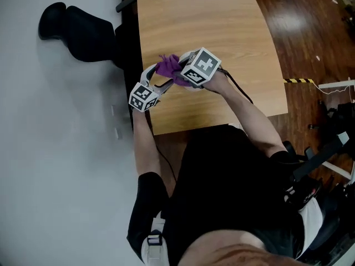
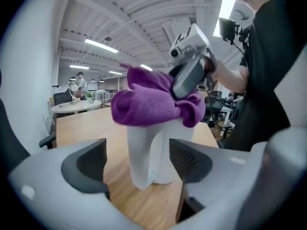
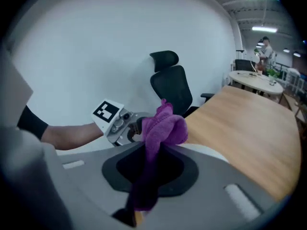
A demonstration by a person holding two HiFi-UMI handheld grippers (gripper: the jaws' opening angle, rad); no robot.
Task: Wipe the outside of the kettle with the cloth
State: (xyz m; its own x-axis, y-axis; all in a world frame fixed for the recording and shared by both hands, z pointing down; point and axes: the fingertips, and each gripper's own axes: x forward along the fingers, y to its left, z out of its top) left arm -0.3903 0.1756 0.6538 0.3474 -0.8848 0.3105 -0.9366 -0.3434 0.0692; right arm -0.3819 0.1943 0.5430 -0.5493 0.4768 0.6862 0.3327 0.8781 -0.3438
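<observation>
Cloth (image 2: 144, 102) pinched in right tool (image 3: 146, 157), atop kettle (image 2: 153, 145); left tool (image 2: 138, 158) agape; chair (image 1: 83, 32) nearby.

Purple cloth (image 3: 165, 128) pinched in my right gripper (image 3: 146, 176)
My jaws clamp the cloth, which bunches above them. My left gripper (image 3: 129, 128) sits just behind it, a black office chair (image 3: 170, 87) stands beyond, and the wooden table (image 3: 249, 123) stretches right.
</observation>
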